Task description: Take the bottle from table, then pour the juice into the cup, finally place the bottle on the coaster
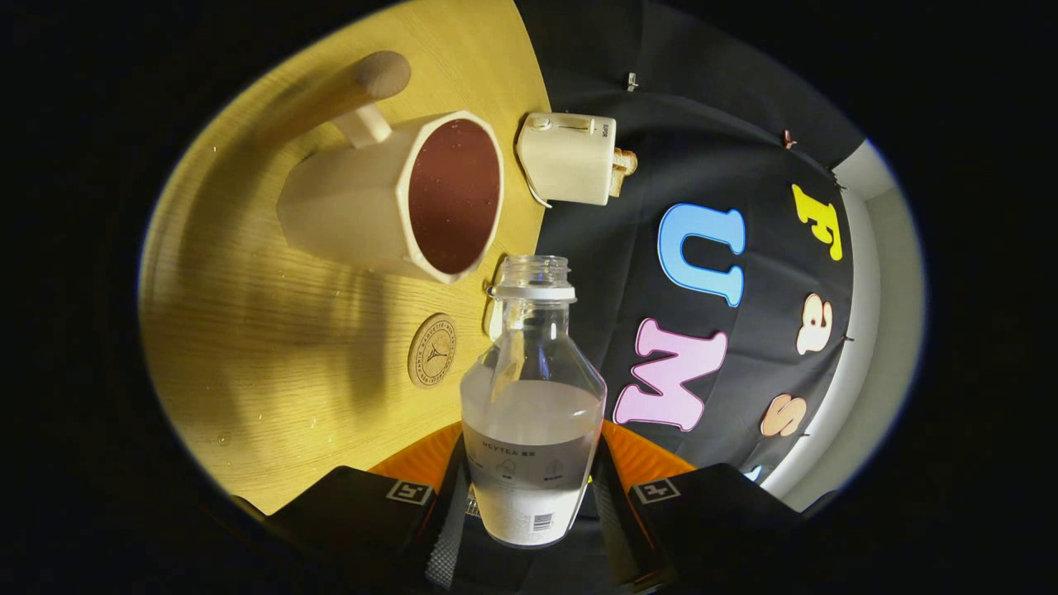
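Jaws clamp the uncapped, half-full bottle (533, 397) between them; cup (397, 194) and coaster (431, 350) lie beyond on the desk (248, 347).

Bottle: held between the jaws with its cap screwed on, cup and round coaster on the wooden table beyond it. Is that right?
Not quite. The gripper view shows the bottle uncapped, its mouth open. The rest holds: the gripper jaws grip it, and the cup and coaster sit on the wooden table beyond.
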Available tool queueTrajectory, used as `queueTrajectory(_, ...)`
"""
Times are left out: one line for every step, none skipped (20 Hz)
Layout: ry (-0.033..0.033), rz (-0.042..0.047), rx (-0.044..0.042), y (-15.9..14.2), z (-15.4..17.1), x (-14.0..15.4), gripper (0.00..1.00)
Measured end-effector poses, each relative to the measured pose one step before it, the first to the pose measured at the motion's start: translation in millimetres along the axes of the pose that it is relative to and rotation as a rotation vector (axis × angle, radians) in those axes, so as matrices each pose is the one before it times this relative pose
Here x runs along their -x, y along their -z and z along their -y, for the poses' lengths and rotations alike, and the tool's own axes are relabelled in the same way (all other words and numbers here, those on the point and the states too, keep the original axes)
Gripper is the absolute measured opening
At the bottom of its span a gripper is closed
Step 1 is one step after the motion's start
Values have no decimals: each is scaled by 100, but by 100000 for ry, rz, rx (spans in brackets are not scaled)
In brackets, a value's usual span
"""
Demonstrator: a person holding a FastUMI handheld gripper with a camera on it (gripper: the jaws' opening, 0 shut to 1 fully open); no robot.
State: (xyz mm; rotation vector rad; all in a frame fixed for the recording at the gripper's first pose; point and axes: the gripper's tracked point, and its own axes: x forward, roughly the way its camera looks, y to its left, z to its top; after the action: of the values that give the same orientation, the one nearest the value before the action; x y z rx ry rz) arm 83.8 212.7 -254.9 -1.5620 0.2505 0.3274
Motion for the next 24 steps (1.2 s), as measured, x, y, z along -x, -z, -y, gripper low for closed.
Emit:
queueTrajectory(254, 193, 833, -17, 93, -84, 72)
queueTrajectory(202, 224, 718, 66, 75, -17, 72)
queueTrajectory(224, 222, 839, -54, 21, -85, 72)
queueTrajectory(401, 239, 984, 7, 112, 41, 72)
queueTrajectory(376, 164, 862, -45, 164, -70, 72)
queueTrajectory(158, 95, 558, 49, 59, 49, 72)
queueTrajectory(-11, 63, 205, 56, -54, -68, 72)
queueTrajectory(33, 38, 183, 154, -34, 38, 72)
queueTrajectory(-49, -20, 265, 18, 27, 6, 72)
queueTrajectory(-23, 19, 233, -53, 6, 0, 72)
queueTrajectory(34, 3, 326, -6, 29, -95, 72)
queueTrajectory(146, 210, 385, -46, 36, 61, 72)
queueTrajectory(225, 291, 417, -47, 44, -80, 72)
queueTrajectory(340, 306, 675, -9, 68, 39, 72)
queueTrajectory(146, 416, 519, -220, 19, 22, 72)
queueTrajectory(263, 383, 463, -68, -27, 58, 72)
queueTrajectory(83, 371, 383, -64, 23, 46, 72)
queueTrajectory(71, 289, 350, -37, 96, 65, 72)
queueTrajectory(431, 364, 453, -128, 85, -198, 72)
queueTrajectory(488, 178, 669, -22, 173, 84, 72)
queueTrajectory(331, 218, 668, -23, 118, -18, 72)
queueTrajectory(-14, 219, 501, -11, 35, 69, 72)
queueTrajectory(-53, 229, 434, 18, -113, -88, 72)
queueTrajectory(54, 28, 532, 36, -19, 115, 72)
